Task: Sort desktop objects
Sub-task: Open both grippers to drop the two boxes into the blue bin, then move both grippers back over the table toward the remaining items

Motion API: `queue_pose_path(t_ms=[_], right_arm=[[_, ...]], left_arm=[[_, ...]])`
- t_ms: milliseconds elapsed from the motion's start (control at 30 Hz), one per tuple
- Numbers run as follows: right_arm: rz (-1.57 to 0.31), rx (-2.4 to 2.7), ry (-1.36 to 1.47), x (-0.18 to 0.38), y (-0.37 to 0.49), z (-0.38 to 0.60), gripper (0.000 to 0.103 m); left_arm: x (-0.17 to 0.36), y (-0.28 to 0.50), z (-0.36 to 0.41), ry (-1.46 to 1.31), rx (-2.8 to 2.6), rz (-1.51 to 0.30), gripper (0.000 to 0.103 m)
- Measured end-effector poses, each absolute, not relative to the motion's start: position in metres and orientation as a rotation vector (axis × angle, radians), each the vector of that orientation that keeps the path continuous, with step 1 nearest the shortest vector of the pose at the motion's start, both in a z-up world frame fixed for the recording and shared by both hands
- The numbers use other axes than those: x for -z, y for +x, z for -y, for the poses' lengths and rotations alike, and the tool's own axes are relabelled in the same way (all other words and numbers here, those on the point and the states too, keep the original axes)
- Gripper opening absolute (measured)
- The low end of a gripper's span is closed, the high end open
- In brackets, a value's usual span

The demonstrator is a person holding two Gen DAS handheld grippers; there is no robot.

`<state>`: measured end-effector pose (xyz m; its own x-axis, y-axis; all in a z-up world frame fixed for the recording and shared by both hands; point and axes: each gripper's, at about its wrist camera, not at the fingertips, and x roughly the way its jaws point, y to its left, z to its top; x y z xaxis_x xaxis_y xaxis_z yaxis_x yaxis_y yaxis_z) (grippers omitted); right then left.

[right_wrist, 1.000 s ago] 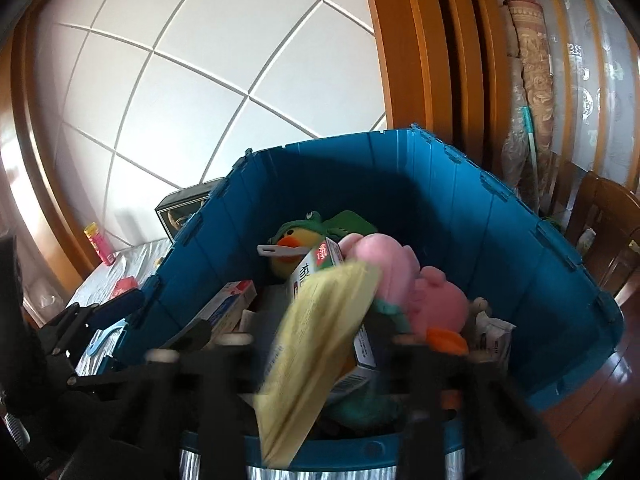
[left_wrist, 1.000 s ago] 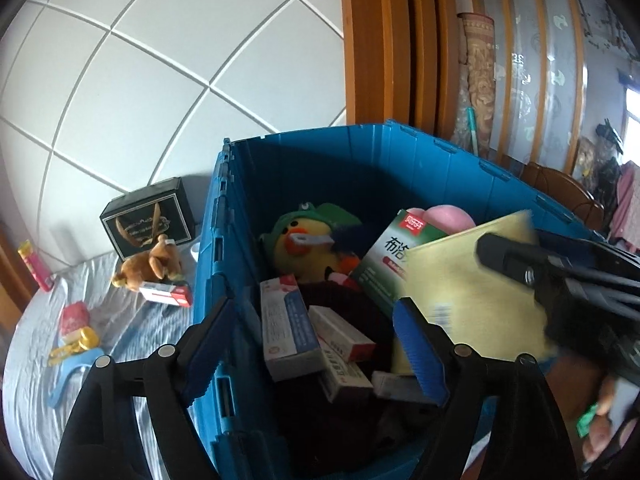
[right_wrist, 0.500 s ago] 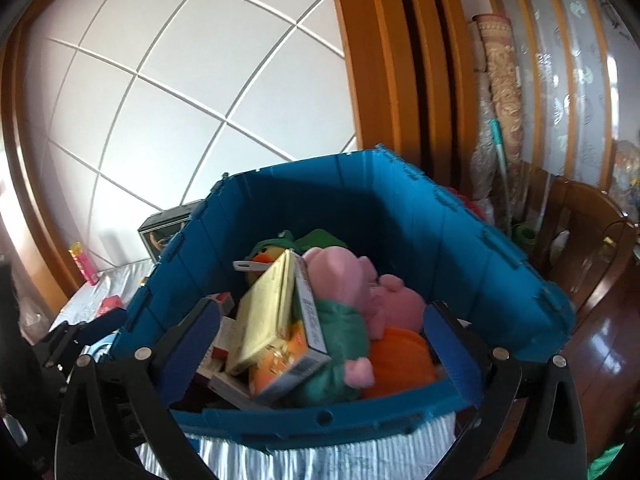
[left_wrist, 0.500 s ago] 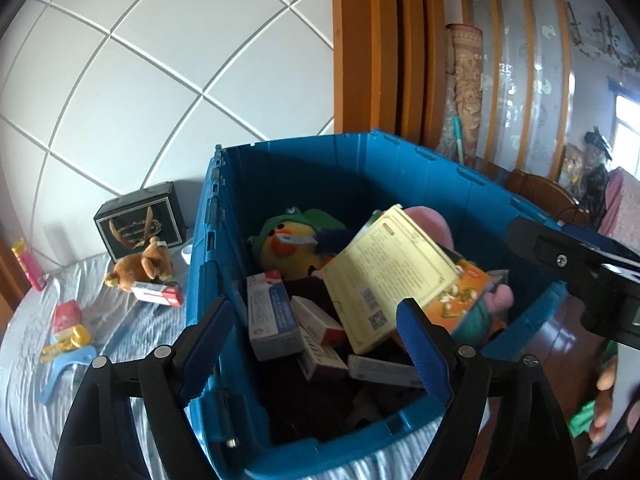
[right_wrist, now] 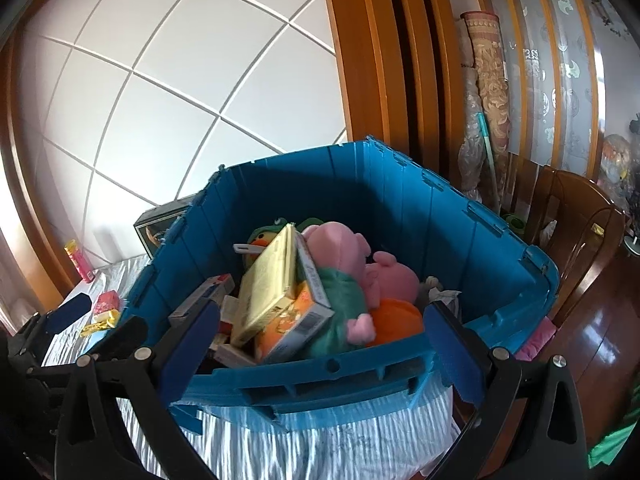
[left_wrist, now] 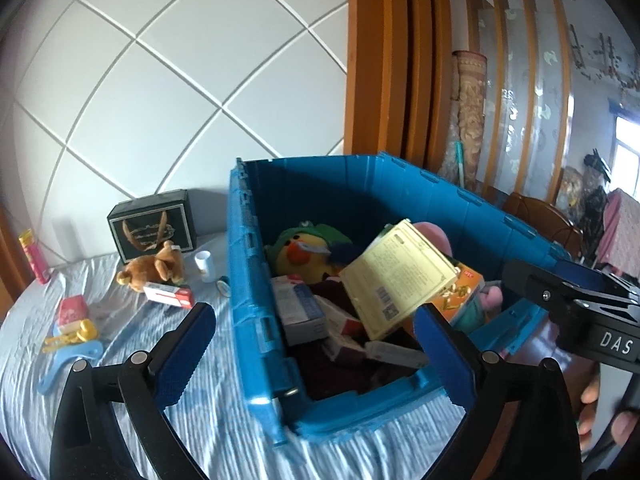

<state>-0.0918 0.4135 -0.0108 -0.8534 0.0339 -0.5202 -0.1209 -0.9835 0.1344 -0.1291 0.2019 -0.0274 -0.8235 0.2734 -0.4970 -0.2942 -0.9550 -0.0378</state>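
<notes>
Room: tiled white wall, wood door frame, striped bedsheet [left_wrist: 224, 408] as the work surface.
Bin: blue crate [left_wrist: 360, 184] on the sheet, already stuffed with plush toys and boxes; yellow box [left_wrist: 396, 276] lies tilted on top.
Still loose: red-white box [left_wrist: 168, 295] beside the brown plush [left_wrist: 154, 266], left of the crate, long axis roughly across the view.
Left gripper [left_wrist: 316, 352]: jaws wide apart, empty, closer to those leftovers, I'd guess it goes next.
Right gripper [right_wrist: 322, 346]: spread wide, empty, facing the crate.

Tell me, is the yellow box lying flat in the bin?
No, tipped. The yellow box leans on the orange box inside the blue bin.
</notes>
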Motion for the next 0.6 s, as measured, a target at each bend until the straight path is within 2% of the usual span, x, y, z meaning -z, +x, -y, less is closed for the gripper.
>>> queue_pose_path(t_ms=[333, 600], right_arm=[[-0.184, -2.956, -0.77, 0.001, -0.089, -0.351, 0.103], [-0.167, -3.041, -0.71, -0.01, -0.089, -0.274, 0.103]], left_arm=[[0.022, -0.123, -0.129, -0.71, -2.805, -0.027, 0.101], [0.042, -0.122, -0.032, -0.804, -2.878, 0.033, 0.101]])
